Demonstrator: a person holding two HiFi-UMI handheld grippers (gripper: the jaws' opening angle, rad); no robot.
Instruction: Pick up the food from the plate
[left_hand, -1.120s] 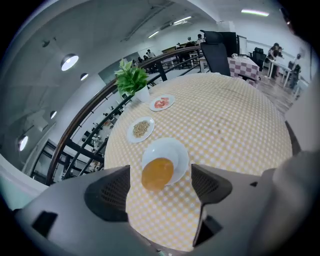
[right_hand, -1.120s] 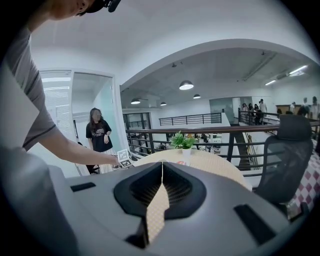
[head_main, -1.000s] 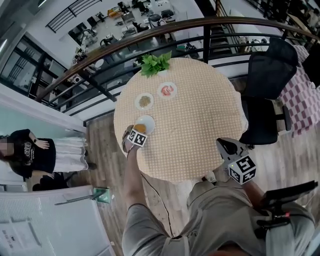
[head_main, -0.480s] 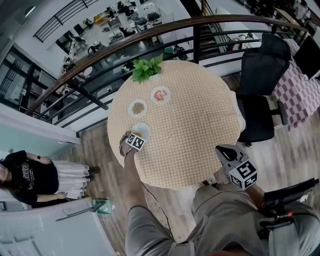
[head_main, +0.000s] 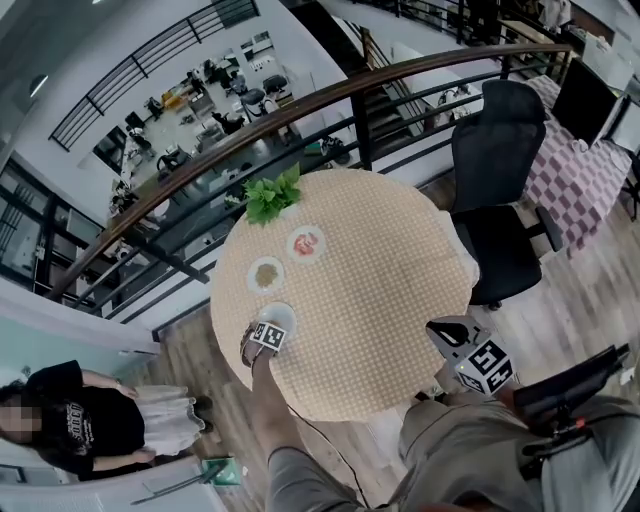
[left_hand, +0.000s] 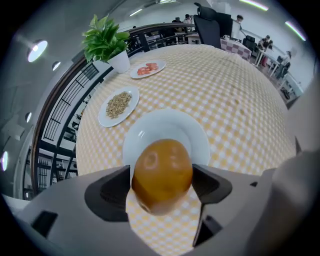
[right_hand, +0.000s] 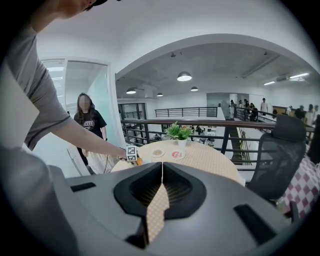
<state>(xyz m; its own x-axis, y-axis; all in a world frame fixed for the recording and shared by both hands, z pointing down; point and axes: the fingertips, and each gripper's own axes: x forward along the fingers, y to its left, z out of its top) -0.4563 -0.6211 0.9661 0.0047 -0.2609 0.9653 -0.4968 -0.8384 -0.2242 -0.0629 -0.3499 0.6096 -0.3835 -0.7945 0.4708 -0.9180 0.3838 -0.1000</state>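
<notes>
A round orange-brown piece of food (left_hand: 161, 172) sits between the pads of my left gripper (left_hand: 161, 179), and both pads press on its sides. It hangs over the near rim of a white plate (left_hand: 167, 125), which otherwise looks bare. In the head view the left gripper (head_main: 270, 328) points steeply down at that plate (head_main: 283, 315), at the left edge of the round checked table (head_main: 380, 290). My right gripper (head_main: 442, 331) is off the table's near right edge. Its jaws meet in the right gripper view (right_hand: 161, 187), with nothing between them.
A plate of seeds (left_hand: 118, 104) and a plate of red food (left_hand: 147, 69) lie further back, before a potted plant (left_hand: 107, 40). A black office chair (head_main: 495, 200) stands to the right of the table, and a railing (head_main: 330, 90) runs behind it. A person (head_main: 70, 425) stands at lower left.
The left gripper has sunk towards the near plate with the food still between its jaws. The head view has swung, so the table sits elsewhere in frame. The right gripper has kept its place.
</notes>
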